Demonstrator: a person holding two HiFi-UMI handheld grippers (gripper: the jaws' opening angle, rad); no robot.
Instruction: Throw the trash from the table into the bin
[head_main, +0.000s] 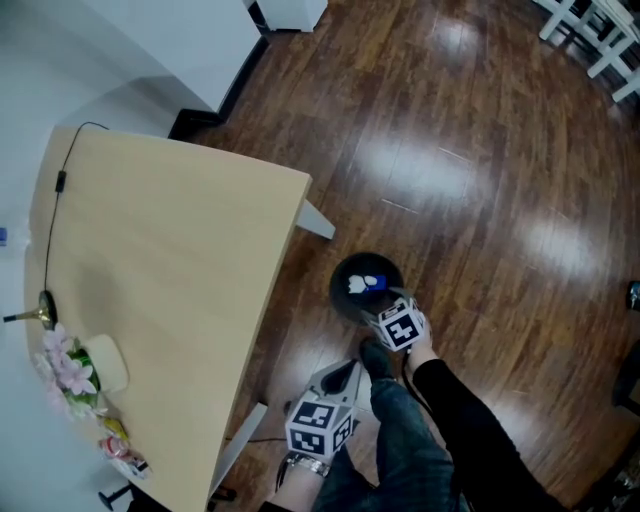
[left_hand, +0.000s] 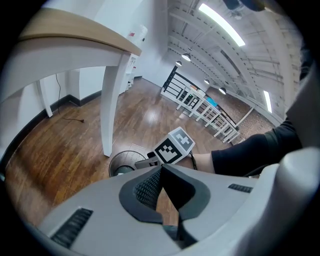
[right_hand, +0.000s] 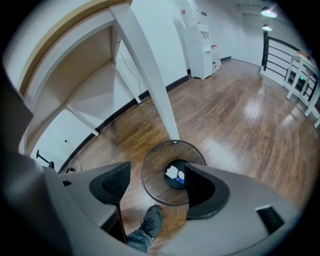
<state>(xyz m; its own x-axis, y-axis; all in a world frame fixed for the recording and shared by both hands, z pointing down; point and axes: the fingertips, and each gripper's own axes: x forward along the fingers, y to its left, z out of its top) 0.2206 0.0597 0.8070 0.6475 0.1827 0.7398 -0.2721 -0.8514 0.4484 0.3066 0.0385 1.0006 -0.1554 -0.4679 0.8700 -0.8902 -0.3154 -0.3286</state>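
I see light wood table (head_main: 190, 260). Along its left edge: black cable (head_main: 50, 215), pink flowers (head_main: 62, 362), 1 white cylinder (head_main: 108, 362); small colourful wrappers (head_main: 122, 447) at near corner. Dark plank floor (head_main: 470, 180) carries 1 round bin (head_main: 334, 290) near white table leg (head_main: 318, 222); 1 shoe (head_main: 375, 357) just beside bin.

Office-like loft: wood floor (head_main: 450, 150), water dispenser (right_hand: 200, 45), railing (right_hand: 295, 75), ceiling strip lights (left_hand: 220, 22).

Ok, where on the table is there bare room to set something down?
Most of the table is bare: the wide stretch from the cable along its left edge across to the corner by the bin. It's crowded only at the near left end, where flowers, a white cylinder and some wrappers cluster.
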